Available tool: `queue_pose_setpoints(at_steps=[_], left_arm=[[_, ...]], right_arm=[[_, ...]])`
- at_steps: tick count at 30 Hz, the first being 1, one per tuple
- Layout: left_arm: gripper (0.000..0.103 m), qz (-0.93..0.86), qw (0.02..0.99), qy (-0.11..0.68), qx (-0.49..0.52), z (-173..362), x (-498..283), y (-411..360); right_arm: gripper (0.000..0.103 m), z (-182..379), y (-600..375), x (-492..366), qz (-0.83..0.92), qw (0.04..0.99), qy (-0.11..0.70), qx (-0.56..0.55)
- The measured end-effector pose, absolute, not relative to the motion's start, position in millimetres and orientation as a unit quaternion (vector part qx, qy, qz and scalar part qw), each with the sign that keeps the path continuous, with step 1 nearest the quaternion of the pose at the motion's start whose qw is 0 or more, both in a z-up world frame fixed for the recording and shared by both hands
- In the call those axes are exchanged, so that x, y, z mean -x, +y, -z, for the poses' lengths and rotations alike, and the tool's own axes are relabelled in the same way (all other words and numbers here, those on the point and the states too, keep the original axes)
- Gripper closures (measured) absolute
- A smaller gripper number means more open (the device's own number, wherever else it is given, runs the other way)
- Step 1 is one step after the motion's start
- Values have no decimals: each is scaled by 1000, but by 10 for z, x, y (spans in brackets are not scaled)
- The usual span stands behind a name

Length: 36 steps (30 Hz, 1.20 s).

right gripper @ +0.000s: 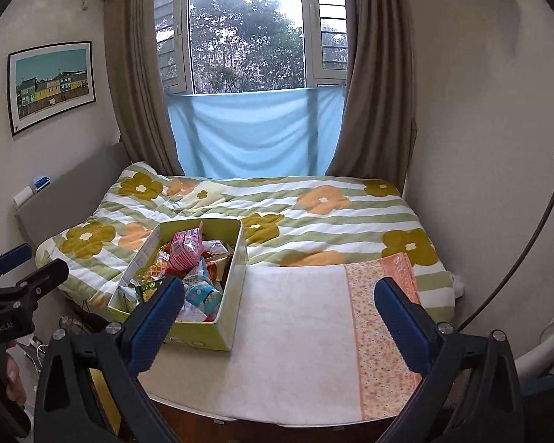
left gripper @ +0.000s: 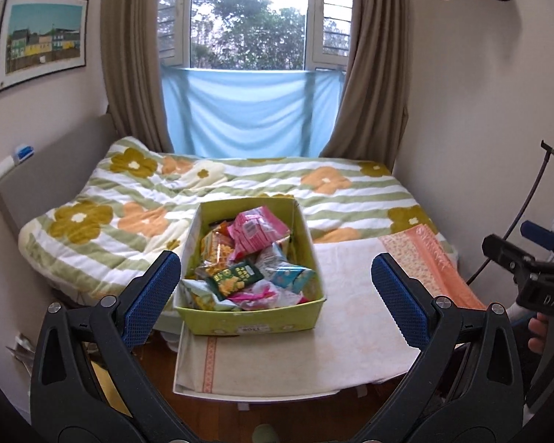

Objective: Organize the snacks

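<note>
A yellow-green cardboard box (left gripper: pixel 247 323) sits near the foot of the bed on a pale cloth. It is full of mixed snack packets (left gripper: pixel 251 258), pink, orange, green and blue. It also shows in the right wrist view (right gripper: pixel 199 337), with its snacks (right gripper: pixel 188 258). My left gripper (left gripper: pixel 275 286) is open and empty, held back from the box and framing it. My right gripper (right gripper: pixel 279 308) is open and empty, to the right of the box over the cloth. Each gripper shows at the edge of the other's view.
The bed carries a flowered, green-striped quilt (left gripper: pixel 166 199) and a pale towel with an orange patterned end (right gripper: pixel 299 336). Walls close in on left and right, a curtained window (left gripper: pixel 251 18) at the back. A dark cable (right gripper: pixel 528 251) hangs at right. Wooden floor lies below the bed's foot.
</note>
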<state>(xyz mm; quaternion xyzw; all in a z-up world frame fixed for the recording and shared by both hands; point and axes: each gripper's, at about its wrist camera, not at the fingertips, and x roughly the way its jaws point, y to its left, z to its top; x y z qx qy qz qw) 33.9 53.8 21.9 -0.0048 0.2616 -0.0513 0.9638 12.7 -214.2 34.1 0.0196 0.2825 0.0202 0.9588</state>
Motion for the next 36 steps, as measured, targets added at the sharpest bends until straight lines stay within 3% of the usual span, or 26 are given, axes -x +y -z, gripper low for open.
queue_pose_setpoints(at_steps=[36], left_arm=[[0,37,969,244,-6,-245,-61,400]], right_arm=[[1,-285,-2303,117,-14,964,264,-21]])
